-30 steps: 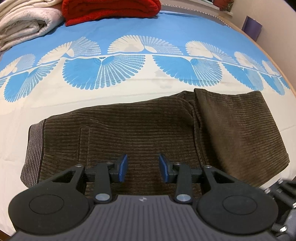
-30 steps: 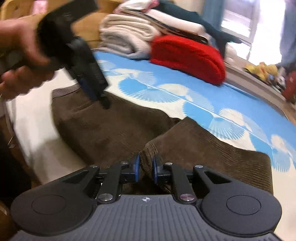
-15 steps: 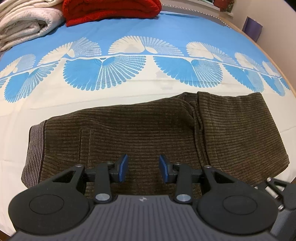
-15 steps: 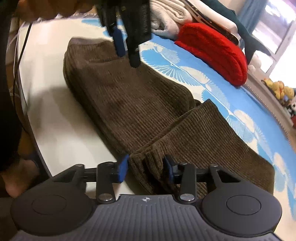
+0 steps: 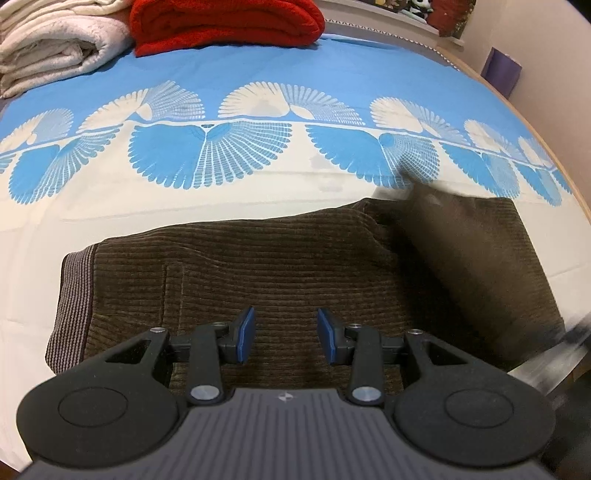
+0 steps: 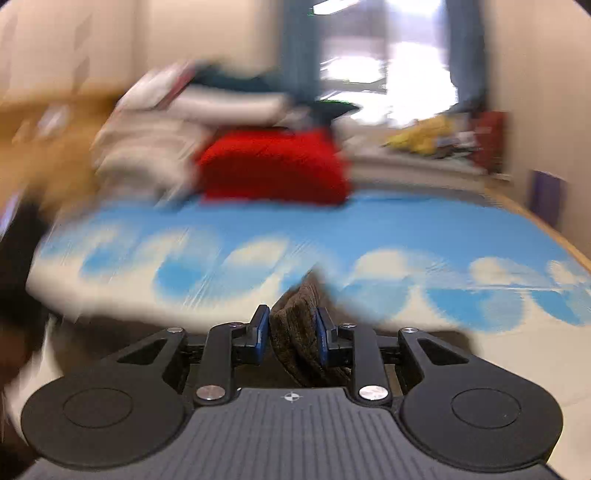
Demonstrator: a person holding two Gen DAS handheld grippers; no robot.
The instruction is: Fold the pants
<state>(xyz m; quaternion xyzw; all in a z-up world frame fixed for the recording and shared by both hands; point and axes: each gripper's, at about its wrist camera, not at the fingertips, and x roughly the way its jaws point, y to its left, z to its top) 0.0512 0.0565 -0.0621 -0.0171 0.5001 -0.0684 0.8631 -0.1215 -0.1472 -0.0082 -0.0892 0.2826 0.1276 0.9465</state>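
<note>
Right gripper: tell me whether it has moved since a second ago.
Yes. The right gripper has risen: the red blanket sits lower in its view. Its jaws, just closing, pinch a fold of the pants.

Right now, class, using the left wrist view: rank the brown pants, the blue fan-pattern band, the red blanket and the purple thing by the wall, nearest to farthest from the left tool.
1. Brown pants, directly below the left tool.
2. Blue fan-pattern band, mid-bed.
3. Red blanket, far end, left of centre.
4. Purple thing, far right; too close to the blanket to call.
</note>
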